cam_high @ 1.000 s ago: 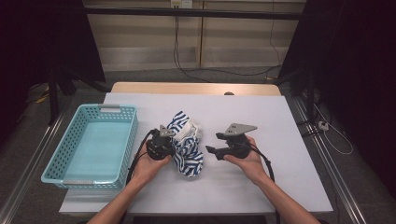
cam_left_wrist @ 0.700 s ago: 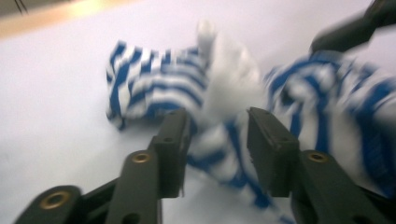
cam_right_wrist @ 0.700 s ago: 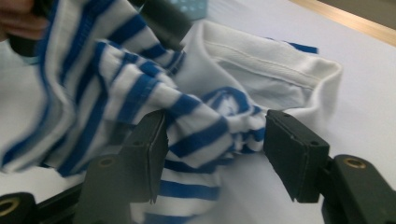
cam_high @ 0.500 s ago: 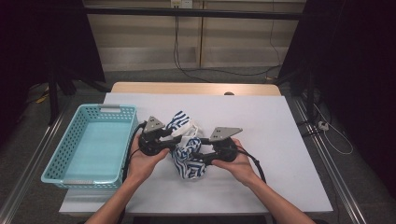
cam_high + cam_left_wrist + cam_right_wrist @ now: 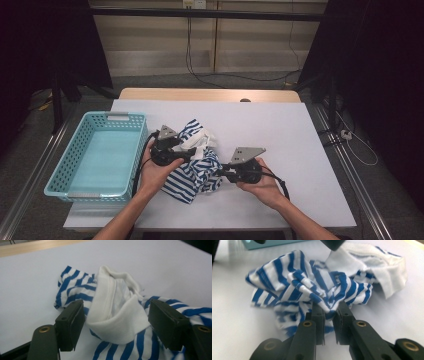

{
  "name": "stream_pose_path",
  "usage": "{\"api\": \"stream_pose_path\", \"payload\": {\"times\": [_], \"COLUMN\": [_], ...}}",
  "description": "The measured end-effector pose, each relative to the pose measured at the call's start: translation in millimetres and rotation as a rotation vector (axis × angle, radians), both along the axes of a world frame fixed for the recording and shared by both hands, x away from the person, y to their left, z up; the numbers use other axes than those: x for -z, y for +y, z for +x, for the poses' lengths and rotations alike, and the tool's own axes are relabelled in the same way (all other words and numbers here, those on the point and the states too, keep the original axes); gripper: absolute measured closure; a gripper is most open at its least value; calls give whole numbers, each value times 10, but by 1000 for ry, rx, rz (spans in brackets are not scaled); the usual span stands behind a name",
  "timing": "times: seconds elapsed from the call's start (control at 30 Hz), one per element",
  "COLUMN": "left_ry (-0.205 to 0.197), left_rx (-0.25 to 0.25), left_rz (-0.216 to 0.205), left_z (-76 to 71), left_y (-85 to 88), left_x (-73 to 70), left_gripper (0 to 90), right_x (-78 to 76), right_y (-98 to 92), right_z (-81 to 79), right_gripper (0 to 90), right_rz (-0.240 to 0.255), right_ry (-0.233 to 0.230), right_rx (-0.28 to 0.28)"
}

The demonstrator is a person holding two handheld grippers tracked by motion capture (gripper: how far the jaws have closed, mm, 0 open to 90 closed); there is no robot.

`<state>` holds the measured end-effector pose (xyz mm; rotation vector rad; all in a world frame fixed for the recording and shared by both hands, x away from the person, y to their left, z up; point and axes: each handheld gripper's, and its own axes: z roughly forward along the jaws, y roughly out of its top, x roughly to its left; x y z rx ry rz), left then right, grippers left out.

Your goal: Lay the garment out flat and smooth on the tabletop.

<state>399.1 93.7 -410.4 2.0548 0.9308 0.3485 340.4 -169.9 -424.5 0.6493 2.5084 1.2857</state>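
The right gripper [image 5: 329, 315] has just pinched shut on a fold of the stripy shirt [image 5: 192, 167], which lies bunched on the table [image 5: 300, 130] beside the blue basket [image 5: 65, 187]. The left gripper [image 5: 117, 322] has just opened wide — its jaws stand apart around the white collar [image 5: 117, 315], so the right one looks to be taking over.

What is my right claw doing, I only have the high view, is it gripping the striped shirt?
Observer: Yes. The right claw is pinched shut on a blue-striped fold of the striped shirt; its jaws have just been closing.
Operator: And the left claw?
Observer: The left claw is open, its jaws have just been opening, with the white collar between the pads, not squeezed.
Operator: Anything under the shirt?
Observer: Just the white table.
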Motion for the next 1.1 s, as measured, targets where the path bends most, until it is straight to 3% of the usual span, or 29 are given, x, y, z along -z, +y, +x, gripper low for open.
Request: {"api": "stream_pose_path", "payload": {"times": [0.03,0.1,0.37,0.43,0.6,0.8,0.93,1.0,1.1], "left_ry": [-1,2,-9,-4,21,26,14,15,-5], "left_rx": [7,-2,31,25,39,59,94,105,121], "left_rz": [16,-12,35,26,51,27,3,-13,-20], "left_z": [-5,-28,-28,-27,-15,-31,-51,-61,-53], "left_y": [-28,-107,-225,-251,-273,-320,-380,-406,-454], "left_x": [18,56,116,139,173,163,127,90,35], "left_gripper": [287,281,277,277,280,288,294,297,298], "right_x": [-3,-10,-22,-28,4,5,74,54,-17], "right_y": [-24,-80,-345,-416,-630,-934,-1078,-1122,-1160], "right_z": [-25,-69,-222,-266,-345,-439,-457,-436,-411], "right_gripper": [803,804,810,811,812,810,717,615,547], "right_rz": [-4,-6,-19,-31,-56,-61,-66,-54,-12], "right_ry": [0,-3,-2,-6,-2,-5,26,21,-3], "right_rx": [-2,2,31,39,88,157,208,239,269]}}
